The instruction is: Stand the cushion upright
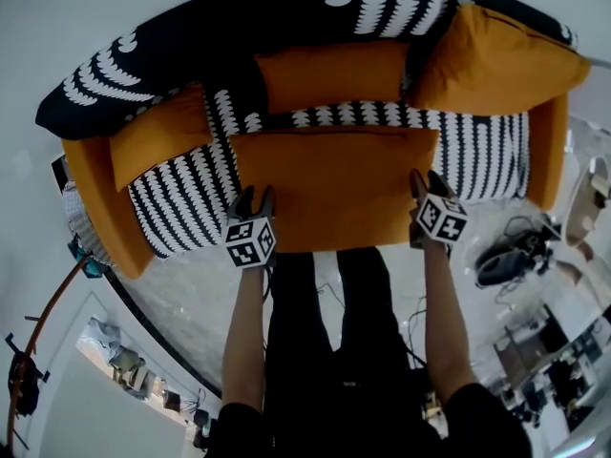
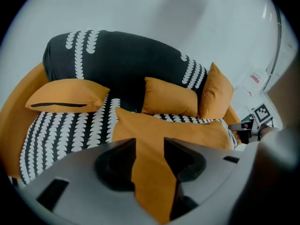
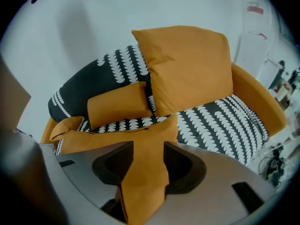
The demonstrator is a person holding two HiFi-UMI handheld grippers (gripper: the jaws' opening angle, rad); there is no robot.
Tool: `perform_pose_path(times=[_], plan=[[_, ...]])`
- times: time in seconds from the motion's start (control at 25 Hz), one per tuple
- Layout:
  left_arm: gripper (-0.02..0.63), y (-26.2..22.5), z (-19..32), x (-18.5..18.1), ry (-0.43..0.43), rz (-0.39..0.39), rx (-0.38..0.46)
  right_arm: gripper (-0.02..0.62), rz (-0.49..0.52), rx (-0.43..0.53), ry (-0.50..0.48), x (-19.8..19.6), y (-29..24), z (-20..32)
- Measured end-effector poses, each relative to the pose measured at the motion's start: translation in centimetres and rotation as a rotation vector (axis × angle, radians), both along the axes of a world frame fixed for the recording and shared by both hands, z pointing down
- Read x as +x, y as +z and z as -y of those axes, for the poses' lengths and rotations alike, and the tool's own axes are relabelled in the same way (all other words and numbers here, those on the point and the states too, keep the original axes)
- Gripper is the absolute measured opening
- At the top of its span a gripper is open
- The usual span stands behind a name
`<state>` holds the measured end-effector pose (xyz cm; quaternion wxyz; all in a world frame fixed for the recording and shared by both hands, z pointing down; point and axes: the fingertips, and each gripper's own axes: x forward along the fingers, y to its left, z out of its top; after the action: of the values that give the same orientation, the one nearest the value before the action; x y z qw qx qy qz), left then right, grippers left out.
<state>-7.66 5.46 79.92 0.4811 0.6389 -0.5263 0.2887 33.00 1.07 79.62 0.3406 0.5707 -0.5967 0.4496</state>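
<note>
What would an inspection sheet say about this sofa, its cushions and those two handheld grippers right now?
Surface: sofa seat, black-and-white pattern, between orange armrests.
Job's things: large orange cushion lies flat on the seat, not yet upright.
Clutter: three more orange cushions: left cushion, middle cushion against the backrest, right cushion propped in the corner.
Grippers: left gripper and right gripper have their jaws apart, each with a front corner of the large cushion between them.
Cables: dark cables on the floor right of the sofa.
Surroundings: white wall behind the sofa.
</note>
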Motion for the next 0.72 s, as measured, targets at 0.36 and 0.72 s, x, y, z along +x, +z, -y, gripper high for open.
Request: perform_pose_path(times=[0.36,0.72], plan=[[0.261,2.9,0.2,-0.3,-0.003,-0.024,-0.114,0.261,0.027,-0.094,0.024,1.2,3.2,-1.2],[0.261,4.6,0.3,0.2,0.004,0.007,-0.169,0.265,0.012,-0.156,0.012,1.3,5.0,-1.4]])
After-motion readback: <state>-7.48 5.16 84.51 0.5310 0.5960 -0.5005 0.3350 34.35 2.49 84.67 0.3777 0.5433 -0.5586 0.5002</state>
